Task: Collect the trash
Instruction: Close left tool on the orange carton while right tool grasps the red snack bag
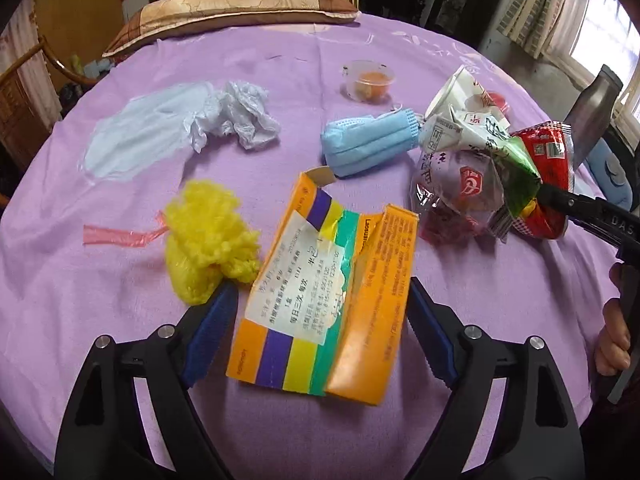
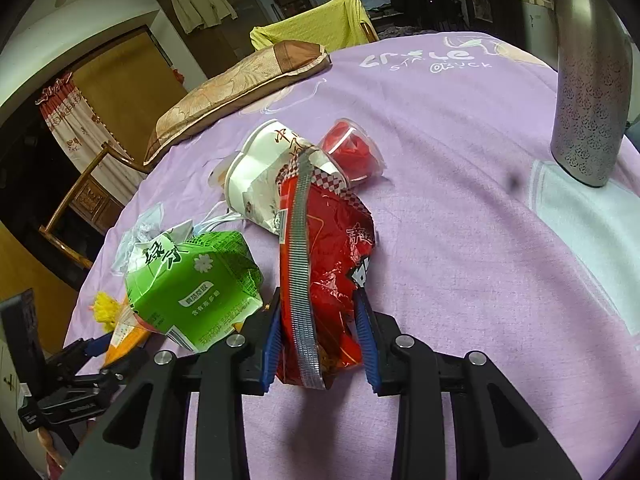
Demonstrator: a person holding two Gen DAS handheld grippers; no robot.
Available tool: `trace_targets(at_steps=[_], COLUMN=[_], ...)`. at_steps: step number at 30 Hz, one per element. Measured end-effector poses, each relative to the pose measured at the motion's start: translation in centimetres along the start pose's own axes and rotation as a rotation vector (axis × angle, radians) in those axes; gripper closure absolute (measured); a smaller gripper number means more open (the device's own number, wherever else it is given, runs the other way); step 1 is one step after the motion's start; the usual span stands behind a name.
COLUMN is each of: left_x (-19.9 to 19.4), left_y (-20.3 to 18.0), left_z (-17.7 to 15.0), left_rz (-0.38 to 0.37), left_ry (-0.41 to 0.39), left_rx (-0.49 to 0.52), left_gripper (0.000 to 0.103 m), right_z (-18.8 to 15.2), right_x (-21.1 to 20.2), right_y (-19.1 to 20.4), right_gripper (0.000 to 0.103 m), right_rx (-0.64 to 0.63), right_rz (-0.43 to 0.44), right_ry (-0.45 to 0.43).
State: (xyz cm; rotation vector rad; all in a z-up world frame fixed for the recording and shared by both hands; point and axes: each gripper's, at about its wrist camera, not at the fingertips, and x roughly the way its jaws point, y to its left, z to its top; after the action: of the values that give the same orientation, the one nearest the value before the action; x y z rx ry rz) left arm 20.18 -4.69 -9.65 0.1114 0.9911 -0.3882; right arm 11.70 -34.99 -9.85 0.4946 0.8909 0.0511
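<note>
Trash lies on a purple cloth (image 1: 360, 52). My left gripper (image 1: 322, 324) is open, its blue pads either side of a flattened orange medicine box (image 1: 320, 296). A yellow net bag (image 1: 206, 236) lies just left of it. My right gripper (image 2: 320, 332) is shut on a red snack wrapper (image 2: 320, 264), which also shows in the left wrist view (image 1: 548, 160). A green carton (image 2: 192, 280), a crushed paper cup (image 2: 260, 176) and a red-filled plastic cup (image 2: 352, 152) lie around it. A blue face mask (image 1: 368, 144) sits mid-table.
A clear plastic glove and crumpled bag (image 1: 180, 120) lie at the left, a pink strip (image 1: 116, 236) nearer. A small sauce cup (image 1: 368, 80) stands farther back. A pillow (image 1: 240, 12) lies at the far edge. A metal flask (image 2: 588, 92) stands at the right on a white cloth.
</note>
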Motion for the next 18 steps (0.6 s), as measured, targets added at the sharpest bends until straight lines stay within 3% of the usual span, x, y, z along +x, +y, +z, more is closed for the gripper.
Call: trace_targets(at_steps=[2, 3, 4, 6, 9, 13, 18], left_x=[-0.2, -0.2, -0.4, -0.8, -2.0, -4.2, -7.6], left_y=[0.0, 0.1, 0.0, -0.4, -0.8, -1.1, -1.0], left_z=[0.1, 0.1, 0.0, -0.1, -0.2, 0.0, 0.0], left_rz=[-0.033, -0.056, -0.071, -0.085, -0.079, -0.087, -0.046], left_ry=[-0.004, -0.006, -0.02, -0.035, -0.075, -0.121, -0.187], left_rx=[-0.017, -0.026, -0.03, -0.018, -0.013, -0.012, -0.005], left_gripper=[0.022, 0.027, 0.04, 0.049, 0.051, 0.051, 0.051], right_z=[0.0, 0.0, 0.0, 0.0, -0.1, -0.2, 0.0], right_x=[0.0, 0.0, 0.0, 0.0, -0.2, -1.0, -3.1], right_y=[0.0, -0.1, -0.1, -0.1, 0.3, 0.6, 0.0], right_gripper=[0.068, 0.068, 0.068, 0.072, 0.077, 0.077, 0.077], right_rx=[0.005, 0.009, 0.011, 0.011, -0.011, -0.029, 0.006], right_rz=[0.003, 0.006, 0.007, 0.007, 0.004, 0.01, 0.046], right_ry=[0.002, 0.003, 0.002, -0.002, -0.019, -0.048, -0.11])
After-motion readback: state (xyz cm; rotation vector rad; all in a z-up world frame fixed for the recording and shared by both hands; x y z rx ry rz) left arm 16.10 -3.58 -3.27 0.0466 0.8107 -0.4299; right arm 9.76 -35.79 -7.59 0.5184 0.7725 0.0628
